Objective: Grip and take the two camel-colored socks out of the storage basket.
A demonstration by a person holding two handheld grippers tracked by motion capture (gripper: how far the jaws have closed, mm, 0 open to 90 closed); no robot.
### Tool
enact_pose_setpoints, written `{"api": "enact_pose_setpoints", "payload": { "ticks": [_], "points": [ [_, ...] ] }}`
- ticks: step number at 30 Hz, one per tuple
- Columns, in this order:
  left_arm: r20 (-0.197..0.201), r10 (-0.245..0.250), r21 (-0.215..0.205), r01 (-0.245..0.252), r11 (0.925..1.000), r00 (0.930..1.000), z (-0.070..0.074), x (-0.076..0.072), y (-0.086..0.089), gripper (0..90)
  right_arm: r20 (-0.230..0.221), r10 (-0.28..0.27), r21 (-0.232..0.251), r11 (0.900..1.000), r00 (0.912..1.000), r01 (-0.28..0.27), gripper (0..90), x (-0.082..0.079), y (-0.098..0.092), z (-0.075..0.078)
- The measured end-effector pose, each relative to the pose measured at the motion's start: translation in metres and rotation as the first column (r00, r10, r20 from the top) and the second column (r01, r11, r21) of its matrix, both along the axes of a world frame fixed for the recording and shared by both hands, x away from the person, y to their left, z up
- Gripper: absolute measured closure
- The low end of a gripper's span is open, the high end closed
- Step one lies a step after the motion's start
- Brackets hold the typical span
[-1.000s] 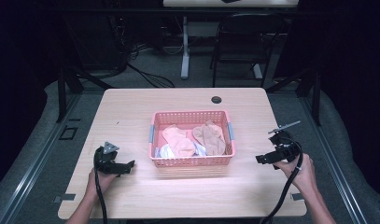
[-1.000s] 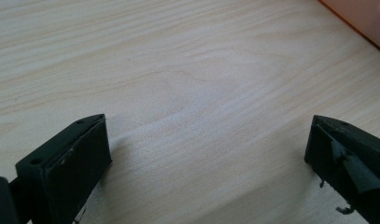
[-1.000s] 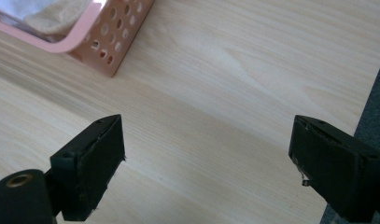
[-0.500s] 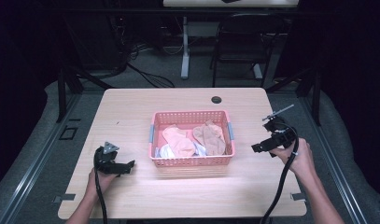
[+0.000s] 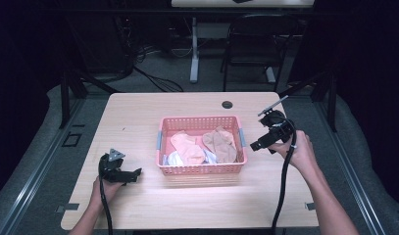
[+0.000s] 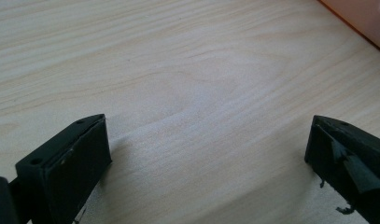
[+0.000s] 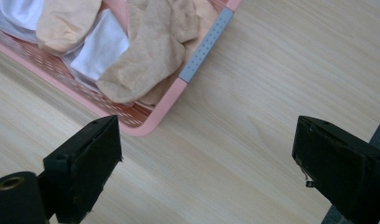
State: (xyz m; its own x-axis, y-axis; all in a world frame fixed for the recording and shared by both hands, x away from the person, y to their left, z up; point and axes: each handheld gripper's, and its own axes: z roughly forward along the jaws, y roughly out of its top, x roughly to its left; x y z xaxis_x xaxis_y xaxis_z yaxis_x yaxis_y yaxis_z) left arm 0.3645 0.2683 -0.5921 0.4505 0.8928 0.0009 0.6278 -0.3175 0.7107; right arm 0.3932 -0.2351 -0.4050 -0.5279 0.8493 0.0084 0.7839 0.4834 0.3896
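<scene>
Right gripper (image 5: 256, 145) has risen and swung toward the basket, jaws spread | table (image 5: 138, 117) | pink basket (image 5: 202, 170) mid-table, holding socks (image 5: 220, 144) | left gripper (image 5: 136, 172) resting on table, jaws spread, empty

Surface (image 5: 138, 127): pale wood, fine grain lines. Basket (image 5: 202, 169): salmon pink plastic, perforated dot pattern on walls, grey perforated handle strip (image 7: 205, 44) on each short side. Inside: tan sock (image 7: 150, 51), peach sock (image 7: 66, 21), white cloth (image 7: 103, 49). Left tool (image 5: 133, 175) and right tool (image 5: 258, 145): black, with black cables; grey plate on top of the left. Floor: grey carpet. Grommet (image 5: 227, 104) in surface: black.
</scene>
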Motion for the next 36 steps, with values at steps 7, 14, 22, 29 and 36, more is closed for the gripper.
{"api": "enact_pose_setpoints", "payload": {
  "ticks": [7, 14, 22, 29, 36],
  "points": [
    [0.0, 0.0, 0.0, 0.0, 1.0, 1.0, 0.0, 0.0, 0.0, 0.0, -0.029, 0.032, -0.014, 0.999, 0.9991, -0.032, 3.9, 0.011, 0.017, 0.005],
    [0.001, 0.001, -0.002, -0.001, 1.0, 1.0, 0.0, 0.0, 0.0, 0.0, -0.072, 0.061, -0.026, 0.998, 0.9956, -0.063, 2.7, 0.022, 0.034, 0.006],
    [-0.001, -0.001, -0.001, 0.001, 1.0, 1.0, 0.0, 0.0, 0.0, 0.0, -0.09, 0.087, -0.005, 0.996, 0.9922, -0.087, 1.0, 0.033, 0.053, 0.003],
    [0.0, 0.0, -0.004, 0.0, 1.0, 1.0, 0.0, 0.0, 0.0, 0.0, -0.096, 0.128, -0.006, 0.992, 0.9871, -0.13, 0.0, 0.04, 0.073, 0.001],
    [0.0, -0.001, -0.004, 0.001, 1.0, 1.0, 0.0, 0.0, 0.0, 0.0, -0.124, 0.146, 0.001, 0.989, 0.9815, -0.147, 2.2, 0.045, 0.086, -0.01]
  ]
}}
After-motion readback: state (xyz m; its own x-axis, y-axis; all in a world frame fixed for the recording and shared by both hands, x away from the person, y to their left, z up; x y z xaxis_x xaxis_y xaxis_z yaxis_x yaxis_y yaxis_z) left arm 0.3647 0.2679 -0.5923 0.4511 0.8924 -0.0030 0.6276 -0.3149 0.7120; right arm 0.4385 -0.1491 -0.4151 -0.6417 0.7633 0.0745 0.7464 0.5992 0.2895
